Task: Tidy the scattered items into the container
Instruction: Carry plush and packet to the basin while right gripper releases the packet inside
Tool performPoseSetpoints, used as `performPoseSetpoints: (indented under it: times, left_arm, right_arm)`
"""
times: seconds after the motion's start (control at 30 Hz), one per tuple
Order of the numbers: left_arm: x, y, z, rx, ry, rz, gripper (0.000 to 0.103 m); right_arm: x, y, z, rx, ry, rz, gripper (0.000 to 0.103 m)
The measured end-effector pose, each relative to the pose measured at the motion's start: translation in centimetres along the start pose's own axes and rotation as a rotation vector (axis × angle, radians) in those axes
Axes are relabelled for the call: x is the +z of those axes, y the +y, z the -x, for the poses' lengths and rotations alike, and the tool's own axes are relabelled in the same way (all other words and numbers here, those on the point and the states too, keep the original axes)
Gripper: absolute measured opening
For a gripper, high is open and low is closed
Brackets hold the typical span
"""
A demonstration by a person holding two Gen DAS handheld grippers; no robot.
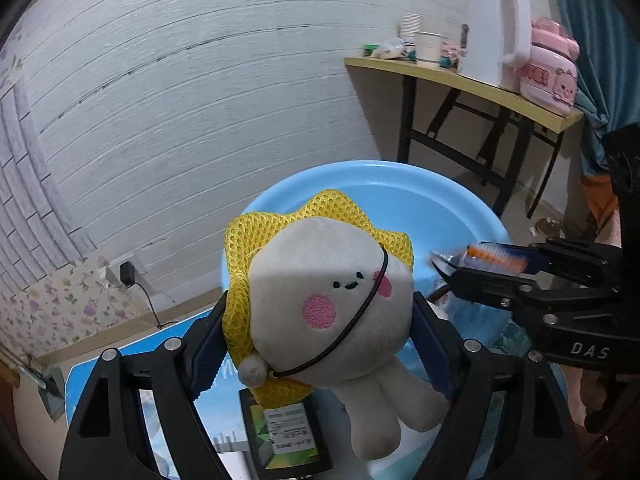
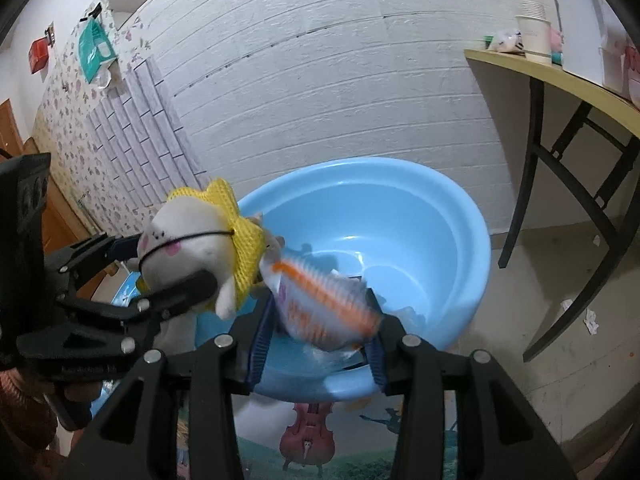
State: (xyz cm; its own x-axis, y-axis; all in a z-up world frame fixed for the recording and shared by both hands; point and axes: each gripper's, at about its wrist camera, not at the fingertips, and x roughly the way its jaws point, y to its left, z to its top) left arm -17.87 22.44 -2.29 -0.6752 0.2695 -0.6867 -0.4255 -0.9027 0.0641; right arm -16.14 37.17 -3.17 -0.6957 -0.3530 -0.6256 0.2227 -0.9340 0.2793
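Note:
A white plush toy (image 1: 320, 280) with pink cheeks and a yellow mesh collar hangs in the air between the pads of my left gripper (image 1: 320, 304), which is shut on it. The same toy (image 2: 188, 240) shows at the left of the right wrist view, beside the rim of the light blue basin (image 2: 400, 220). My right gripper (image 2: 320, 308) is over the basin's near rim. A packaged brush (image 2: 320, 292) with orange and white bristles lies between its fingers, blurred while the fingers are sharp; the pads do not seem to press it. From the left wrist view the brush (image 1: 492, 256) is over the basin (image 1: 440, 208).
A green and black box (image 1: 284, 436) lies below the left gripper on a blue picture mat (image 2: 308, 436). At the right stands a yellow side table (image 1: 460, 80) with a white kettle (image 1: 492, 28), paper cups and a pink pot. Paper scraps (image 2: 588, 320) lie on the floor.

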Motion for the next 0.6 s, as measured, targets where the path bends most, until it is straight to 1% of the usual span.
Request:
performPoseSetpoints:
  times: [0.1,0.2,0.33,0.6]
  left_arm:
    - [0.1,-0.2,0.1,-0.006,0.0,0.0,0.085]
    - [0.2,-0.2,0.4,-0.002,0.0,0.011,0.085]
    - [0.2,-0.5,0.9,0.008,-0.005,0.008,0.086]
    - [-0.9,-0.5,2.3,0.03,-0.018,0.028,0.087]
  right_arm:
    - [0.0,0.1,0.6,0.009,-0.023,0.006,0.047]
    - [0.2,0.3,1.0,-0.006,-0.045,0.019,0.048]
    - [0.1,0.3,1.5,0.011,-0.048,0.008,0.048]
    - [-0.3,0.5,2.6,0.006,-0.048,0.013,0.048]
